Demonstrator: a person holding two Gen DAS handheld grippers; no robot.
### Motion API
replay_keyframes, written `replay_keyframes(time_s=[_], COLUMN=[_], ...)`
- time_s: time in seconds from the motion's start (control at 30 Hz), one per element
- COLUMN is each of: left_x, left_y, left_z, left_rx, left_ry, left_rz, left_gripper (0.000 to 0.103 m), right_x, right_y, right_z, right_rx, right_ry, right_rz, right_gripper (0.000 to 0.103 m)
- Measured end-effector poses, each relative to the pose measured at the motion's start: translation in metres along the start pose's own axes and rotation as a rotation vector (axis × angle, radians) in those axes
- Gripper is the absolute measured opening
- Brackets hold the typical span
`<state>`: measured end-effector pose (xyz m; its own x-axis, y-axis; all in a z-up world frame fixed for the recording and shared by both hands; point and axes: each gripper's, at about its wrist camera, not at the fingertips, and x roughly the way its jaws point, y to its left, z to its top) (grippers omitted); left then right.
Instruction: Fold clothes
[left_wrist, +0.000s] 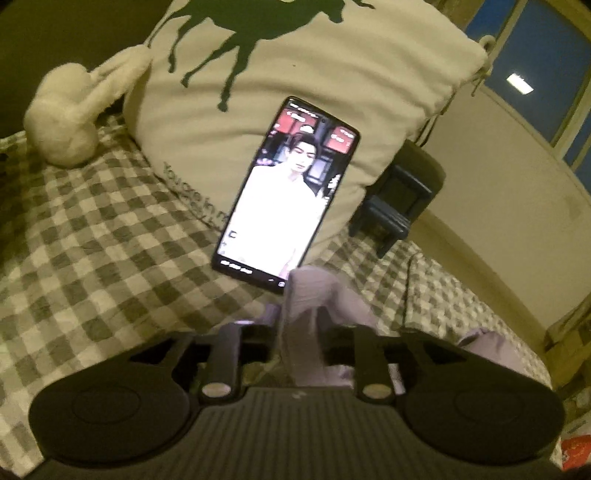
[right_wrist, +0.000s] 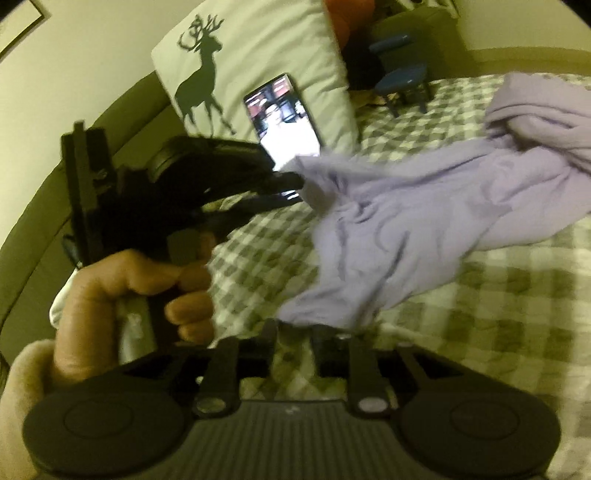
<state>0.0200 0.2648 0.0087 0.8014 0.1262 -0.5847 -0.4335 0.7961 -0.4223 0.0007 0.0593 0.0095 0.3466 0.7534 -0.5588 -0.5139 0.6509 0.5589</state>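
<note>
A: So, where is the purple garment (right_wrist: 424, 214) now?
B: It lies crumpled on the checked bedspread (right_wrist: 517, 332), in front of the deer pillow (right_wrist: 258, 55), just beside the phone (right_wrist: 284, 122). The left gripper (right_wrist: 291, 177) is clamped on one edge of it.
A: And the right gripper (right_wrist: 293, 339)?
B: Its fingers stand apart, holding nothing, close to the lower hem.
A: How will it handle?
B: I think light, soft and limp; better pinch a second corner, then stretch it flat
</note>
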Motion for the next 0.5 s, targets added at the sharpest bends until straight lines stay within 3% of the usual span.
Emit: replay_keyframes(time_s=[0.2,0.5], left_x=[-0.005,-0.012], left_y=[0.005,-0.035], left_z=[-0.003,-0.026], left_rx=[-0.041,0.104], left_ry=[0.041,0.075], left_rz=[-0.011,-0.108], left_gripper=[0.037,0.037], right_x=[-0.023,-0.065], right_y=[-0.021,-0.067], right_z=[0.003,0.012], right_rx=[0.017,0.114], right_ry=[-0.055,-0.159], right_rz=[-0.060,-0.183], right_gripper=[0.039,0.045])
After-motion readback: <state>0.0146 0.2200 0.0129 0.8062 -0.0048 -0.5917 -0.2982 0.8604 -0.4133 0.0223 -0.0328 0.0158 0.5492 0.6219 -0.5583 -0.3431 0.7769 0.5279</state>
